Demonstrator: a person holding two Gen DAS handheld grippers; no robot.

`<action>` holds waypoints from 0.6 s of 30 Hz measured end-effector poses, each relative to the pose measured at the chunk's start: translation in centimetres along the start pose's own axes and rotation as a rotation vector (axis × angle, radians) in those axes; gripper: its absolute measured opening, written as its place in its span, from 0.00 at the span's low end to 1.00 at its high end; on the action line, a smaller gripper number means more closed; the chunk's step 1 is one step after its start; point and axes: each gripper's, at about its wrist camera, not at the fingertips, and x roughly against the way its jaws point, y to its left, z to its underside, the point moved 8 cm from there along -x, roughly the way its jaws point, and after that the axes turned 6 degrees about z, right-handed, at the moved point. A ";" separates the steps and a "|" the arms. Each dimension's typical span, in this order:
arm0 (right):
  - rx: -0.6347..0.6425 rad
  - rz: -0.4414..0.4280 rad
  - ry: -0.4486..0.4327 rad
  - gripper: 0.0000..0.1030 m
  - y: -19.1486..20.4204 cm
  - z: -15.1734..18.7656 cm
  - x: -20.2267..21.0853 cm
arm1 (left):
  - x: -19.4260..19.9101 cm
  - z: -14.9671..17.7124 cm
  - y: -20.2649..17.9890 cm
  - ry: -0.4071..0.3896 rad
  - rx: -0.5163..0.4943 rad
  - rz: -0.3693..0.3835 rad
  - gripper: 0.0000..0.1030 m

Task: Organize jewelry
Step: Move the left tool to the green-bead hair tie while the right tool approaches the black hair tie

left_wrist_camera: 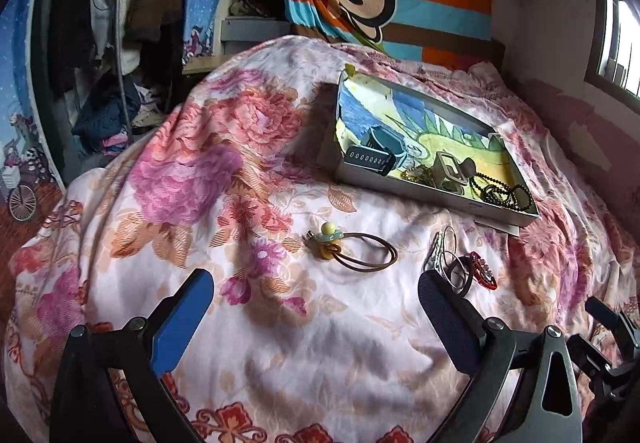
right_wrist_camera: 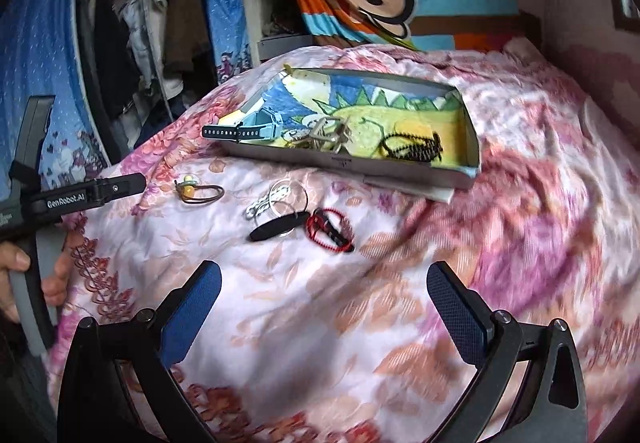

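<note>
On the floral quilt [left_wrist_camera: 248,343]: watch [left_wrist_camera: 370,157], chains, beads already in box [left_wrist_camera: 436,199]; hair tie [left_wrist_camera: 352,249], rings [right_wrist_camera: 286,199], red bracelet [right_wrist_camera: 330,229] left outside; left gripper [left_wrist_camera: 316,307], right gripper [right_wrist_camera: 322,297] gaped wide, empty.

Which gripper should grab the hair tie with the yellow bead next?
Probably the left gripper. It is open and the hair tie lies straight ahead between its fingers. From the right gripper the same hair tie sits far off to the left, beyond other pieces.
</note>
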 end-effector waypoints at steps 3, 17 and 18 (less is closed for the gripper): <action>0.067 -0.033 -0.021 0.98 0.1 -0.7 -1.0 | -0.8 0.1 0.1 0.036 0.017 0.027 1.00; 0.091 -0.144 0.105 0.51 0.9 -0.1 -6.1 | -5.7 0.1 -2.4 0.150 -0.070 0.109 0.89; 0.093 -0.150 0.118 0.44 1.0 0.0 -6.5 | -6.0 0.1 -2.4 0.157 -0.067 0.113 0.85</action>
